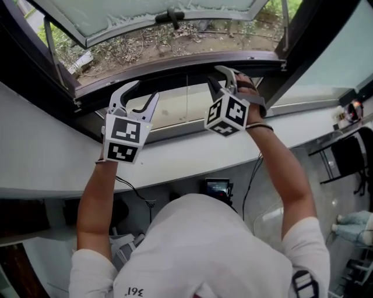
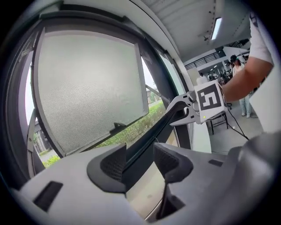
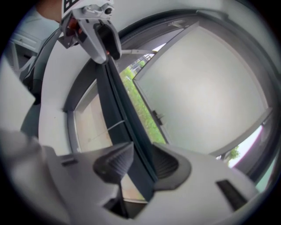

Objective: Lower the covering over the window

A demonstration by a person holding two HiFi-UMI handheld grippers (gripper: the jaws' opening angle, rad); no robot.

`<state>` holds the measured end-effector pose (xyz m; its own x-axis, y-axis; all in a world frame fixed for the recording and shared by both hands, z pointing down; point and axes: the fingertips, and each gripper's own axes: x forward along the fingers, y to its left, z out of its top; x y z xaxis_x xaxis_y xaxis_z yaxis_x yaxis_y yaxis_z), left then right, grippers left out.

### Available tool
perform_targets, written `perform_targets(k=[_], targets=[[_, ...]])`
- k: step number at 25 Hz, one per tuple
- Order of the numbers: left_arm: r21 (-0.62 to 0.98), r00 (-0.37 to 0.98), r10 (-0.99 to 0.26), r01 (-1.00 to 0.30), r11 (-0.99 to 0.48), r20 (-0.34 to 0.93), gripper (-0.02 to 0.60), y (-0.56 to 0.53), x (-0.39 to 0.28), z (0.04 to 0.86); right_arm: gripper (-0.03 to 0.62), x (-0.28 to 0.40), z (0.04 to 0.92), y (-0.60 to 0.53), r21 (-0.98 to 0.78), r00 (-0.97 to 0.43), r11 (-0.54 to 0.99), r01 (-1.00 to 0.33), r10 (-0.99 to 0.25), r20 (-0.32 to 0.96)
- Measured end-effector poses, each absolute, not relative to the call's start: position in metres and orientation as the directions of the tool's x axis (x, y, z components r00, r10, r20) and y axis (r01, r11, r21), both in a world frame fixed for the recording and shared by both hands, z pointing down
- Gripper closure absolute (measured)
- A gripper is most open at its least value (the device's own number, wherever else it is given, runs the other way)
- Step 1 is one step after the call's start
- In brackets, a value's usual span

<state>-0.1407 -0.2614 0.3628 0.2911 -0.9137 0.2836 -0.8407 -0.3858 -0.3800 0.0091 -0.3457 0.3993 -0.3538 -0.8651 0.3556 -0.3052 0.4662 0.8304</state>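
Both arms are up at the window. The left hand-held gripper (image 1: 143, 92) is released, its jaws spread with the dark rail (image 1: 175, 70) just between the tips, while the right hand-held gripper (image 1: 218, 77) looks clenched on that same rail, so the right has the firmer claim. That rail, likely the covering's pull edge, runs side to side straight ahead of both sets of jaws, so the pull should go downward, square to its length. Beyond it the frosted sash (image 1: 151, 17) stands open.
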Motion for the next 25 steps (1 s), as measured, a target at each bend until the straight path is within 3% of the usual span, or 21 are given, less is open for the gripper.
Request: perform_targets(k=[12,25], targets=[[-0.19,0.34,-0.925,-0.91,-0.369,0.168,0.387,-0.231,-0.163,0.351,0.525,0.001,0.365,-0.314,0.769,-0.346,0.389,-0.507,-0.909,0.232],[-0.013,0.413,-0.907,-0.91,-0.415,0.081,0.417,-0.191,-0.168,0.346,0.548,0.003,0.344,-0.28,0.601,-0.33,0.35,-0.719,-0.932,0.148]])
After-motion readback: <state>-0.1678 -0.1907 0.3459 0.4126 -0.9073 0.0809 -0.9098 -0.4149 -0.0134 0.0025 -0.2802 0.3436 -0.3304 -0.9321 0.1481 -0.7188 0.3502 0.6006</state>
